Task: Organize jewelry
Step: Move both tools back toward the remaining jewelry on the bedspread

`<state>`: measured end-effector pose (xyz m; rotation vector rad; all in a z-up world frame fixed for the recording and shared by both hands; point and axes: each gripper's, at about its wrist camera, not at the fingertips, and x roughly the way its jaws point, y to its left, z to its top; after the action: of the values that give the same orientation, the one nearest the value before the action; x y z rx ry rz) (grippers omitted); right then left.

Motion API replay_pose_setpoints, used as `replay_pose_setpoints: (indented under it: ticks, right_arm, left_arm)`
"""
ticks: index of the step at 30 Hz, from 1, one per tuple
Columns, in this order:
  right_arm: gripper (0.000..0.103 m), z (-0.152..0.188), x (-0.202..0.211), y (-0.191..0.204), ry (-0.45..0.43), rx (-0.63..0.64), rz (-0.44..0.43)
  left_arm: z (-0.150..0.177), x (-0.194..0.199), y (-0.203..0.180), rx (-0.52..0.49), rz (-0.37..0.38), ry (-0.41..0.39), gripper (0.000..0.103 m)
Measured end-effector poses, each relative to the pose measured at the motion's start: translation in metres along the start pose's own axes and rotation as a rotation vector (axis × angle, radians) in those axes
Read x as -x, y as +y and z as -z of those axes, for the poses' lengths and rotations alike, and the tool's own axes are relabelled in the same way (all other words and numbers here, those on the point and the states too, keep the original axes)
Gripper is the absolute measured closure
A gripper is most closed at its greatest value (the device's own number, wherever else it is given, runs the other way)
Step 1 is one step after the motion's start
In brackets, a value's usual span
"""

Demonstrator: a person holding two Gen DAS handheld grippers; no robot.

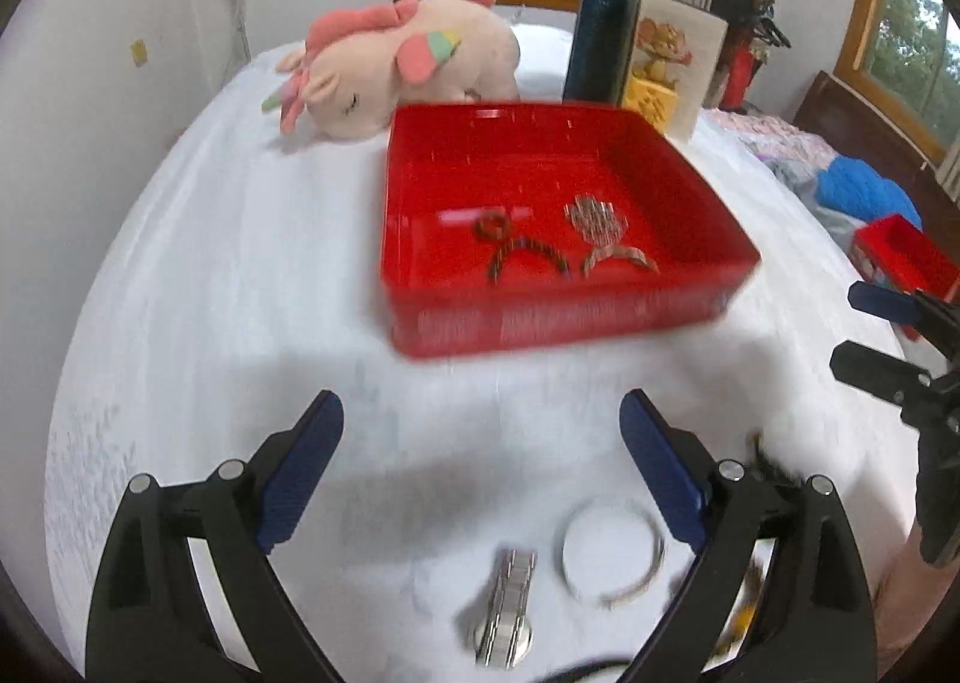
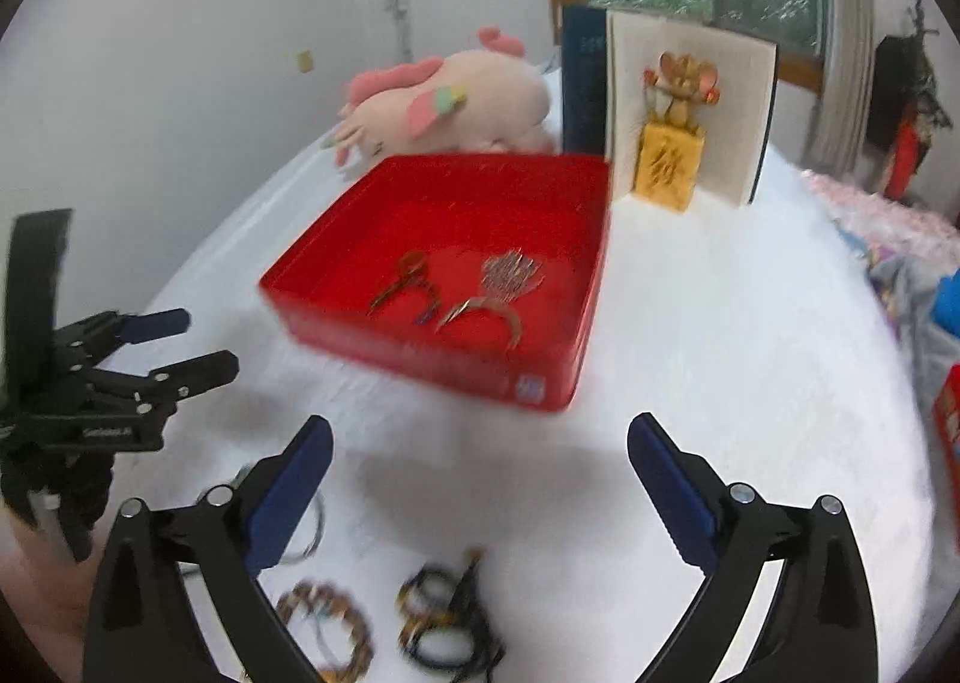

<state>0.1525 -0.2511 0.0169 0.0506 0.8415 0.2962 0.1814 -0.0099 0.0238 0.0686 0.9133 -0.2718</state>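
- Left tool (image 1: 481,413) stands wide, nothing between its blue pads, over the white bed (image 1: 240,263).
- Right tool (image 2: 480,437) likewise gapes empty.
- Just below the left tool lie a silver bangle (image 1: 612,557) and a metal watch band (image 1: 510,605).
- Beaded bracelets (image 2: 327,623) lie near the right tool.
- Beyond, a red tray (image 1: 540,317) holds more jewelry (image 1: 594,221).
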Motion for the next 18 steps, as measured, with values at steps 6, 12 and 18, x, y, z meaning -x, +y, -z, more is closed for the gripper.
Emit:
replay_pose_setpoints:
  ticks: [6,12,18]
  right_arm:
    - [0.004,0.028,0.015,0.003,0.014,-0.011,-0.005]
    - [0.004,0.045,0.023,0.006,0.026,-0.023,-0.011]
    - [0.004,0.058,0.027,0.009,0.034,-0.031,-0.017]
  left_arm:
    - [0.033,0.008,0.013,0.019,-0.005,0.035,0.010]
    - [0.066,0.008,0.017,0.021,-0.017,0.083,0.010]
    - [0.081,-0.002,0.008,-0.019,-0.004,0.129,0.011]
